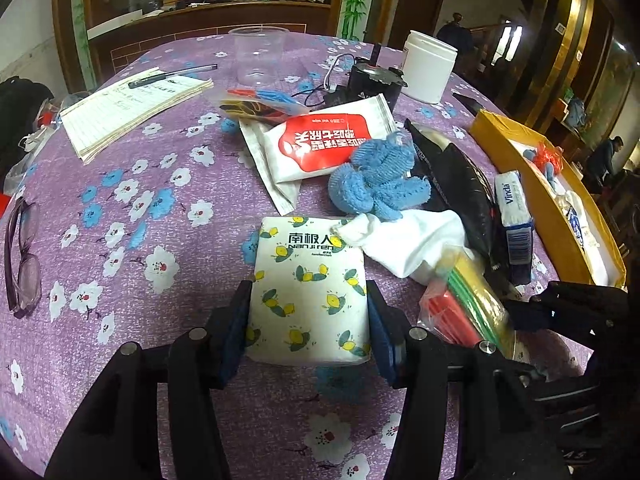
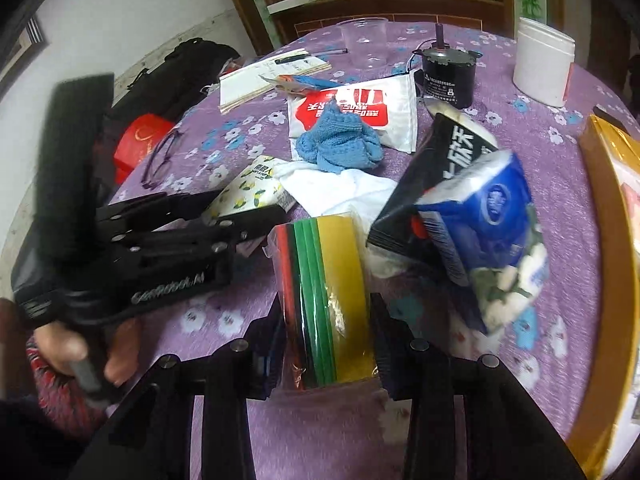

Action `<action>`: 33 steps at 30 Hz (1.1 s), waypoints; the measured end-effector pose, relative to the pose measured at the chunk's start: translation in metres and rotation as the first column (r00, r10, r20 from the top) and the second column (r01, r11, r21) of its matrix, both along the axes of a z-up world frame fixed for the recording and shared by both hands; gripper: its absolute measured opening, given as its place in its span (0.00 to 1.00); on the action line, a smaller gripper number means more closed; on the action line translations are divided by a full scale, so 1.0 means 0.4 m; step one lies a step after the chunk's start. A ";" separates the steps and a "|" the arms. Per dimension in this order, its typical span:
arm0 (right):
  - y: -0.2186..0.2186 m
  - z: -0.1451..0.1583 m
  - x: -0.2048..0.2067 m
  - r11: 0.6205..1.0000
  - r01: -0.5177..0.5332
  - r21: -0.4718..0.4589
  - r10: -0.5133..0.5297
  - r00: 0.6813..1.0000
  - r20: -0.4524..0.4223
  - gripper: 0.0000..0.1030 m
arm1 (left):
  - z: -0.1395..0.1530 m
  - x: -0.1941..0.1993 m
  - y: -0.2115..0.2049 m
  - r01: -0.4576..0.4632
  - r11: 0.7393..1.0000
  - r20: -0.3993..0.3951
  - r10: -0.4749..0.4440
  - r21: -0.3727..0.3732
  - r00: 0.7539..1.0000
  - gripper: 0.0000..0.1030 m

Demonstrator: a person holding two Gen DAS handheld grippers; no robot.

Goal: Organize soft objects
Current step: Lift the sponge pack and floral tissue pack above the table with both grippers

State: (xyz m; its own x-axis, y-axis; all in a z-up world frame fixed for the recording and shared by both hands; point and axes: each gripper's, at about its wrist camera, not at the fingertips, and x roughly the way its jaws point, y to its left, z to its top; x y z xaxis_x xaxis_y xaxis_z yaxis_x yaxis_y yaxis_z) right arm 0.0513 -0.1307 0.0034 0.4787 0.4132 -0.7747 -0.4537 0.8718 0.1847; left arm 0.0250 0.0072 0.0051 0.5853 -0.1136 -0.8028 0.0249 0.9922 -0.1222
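Note:
My left gripper (image 1: 308, 296) is shut on a white tissue pack with a lemon print (image 1: 310, 280), which lies flat on the purple flowered tablecloth. My right gripper (image 2: 328, 312) is shut on a clear bag of red, green and yellow sheets (image 2: 332, 280); the same bag (image 1: 468, 304) shows low at the right in the left wrist view. A blue knitted cloth (image 1: 376, 180) and a white cloth (image 1: 408, 240) lie just beyond the pack. A blue Vinda tissue pack (image 1: 514, 216) leans on a black packet (image 1: 460, 176). A red-and-white wipes pack (image 1: 324, 140) sits behind.
A yellow box (image 1: 492, 132) holding soft items stands along the right edge. A white jar (image 1: 428, 66), a black motor (image 1: 372, 80) and a clear cup (image 1: 260, 56) stand at the back. A notebook with a pen (image 1: 128, 116) and glasses (image 1: 24, 256) lie left.

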 end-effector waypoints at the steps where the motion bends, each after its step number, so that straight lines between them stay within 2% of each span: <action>1: 0.002 -0.003 -0.004 1.000 -0.004 0.001 0.004 1.000 0.020 0.41 | 0.000 0.000 0.001 0.000 1.000 0.000 0.000 -0.001 1.000 0.50; 3: 0.008 -0.006 -0.003 1.000 -0.025 -0.014 0.026 0.998 0.050 0.42 | 0.000 0.000 0.001 -0.001 1.000 0.000 0.001 -0.002 1.000 0.50; 6: 0.012 -0.011 0.016 0.998 -0.031 -0.048 0.034 0.997 0.071 0.51 | 0.000 0.000 0.001 0.001 1.000 0.000 -0.001 -0.002 1.000 0.50; 8: 0.011 -0.012 0.017 0.998 -0.031 -0.053 0.035 0.996 0.082 0.51 | -0.001 0.000 0.001 0.004 1.000 0.000 -0.004 -0.004 1.000 0.54; 11: 0.006 -0.011 0.006 0.998 -0.045 -0.053 0.050 0.995 0.091 0.47 | -0.003 0.003 -0.004 0.012 1.000 -0.002 -0.012 -0.007 1.000 0.58; 12: 0.002 -0.012 -0.001 0.998 -0.042 -0.055 0.047 0.994 0.099 0.39 | -0.003 0.003 -0.005 0.012 1.000 -0.002 -0.012 -0.004 1.000 0.58; 14: -0.001 -0.012 -0.004 0.998 -0.042 -0.053 0.048 0.994 0.101 0.38 | -0.001 0.002 -0.001 -0.008 1.000 0.003 0.008 0.003 1.000 0.49; 18: -0.015 -0.002 -0.007 0.999 -0.029 -0.023 0.032 0.992 0.119 0.37 | 0.003 -0.005 0.010 -0.015 1.000 0.019 0.015 -0.021 1.000 0.49; 21: -0.020 0.003 -0.004 1.000 -0.028 0.005 0.027 0.992 0.119 0.37 | 0.022 -0.020 0.010 -0.024 1.000 0.071 0.025 -0.013 0.997 0.49; 25: -0.038 0.027 -0.011 0.998 -0.023 0.067 0.012 0.987 0.161 0.37 | 0.060 -0.050 0.016 -0.078 0.997 0.186 0.072 0.024 0.980 0.49; 28: -0.060 0.054 -0.022 0.993 0.002 0.119 -0.029 0.974 0.223 0.37 | 0.090 -0.074 0.020 -0.111 0.993 0.275 0.096 0.037 0.957 0.49; 33: -0.086 0.076 -0.027 0.985 0.047 0.165 -0.092 0.958 0.273 0.37 | 0.129 -0.114 0.012 -0.147 0.987 0.411 0.106 0.070 0.905 0.49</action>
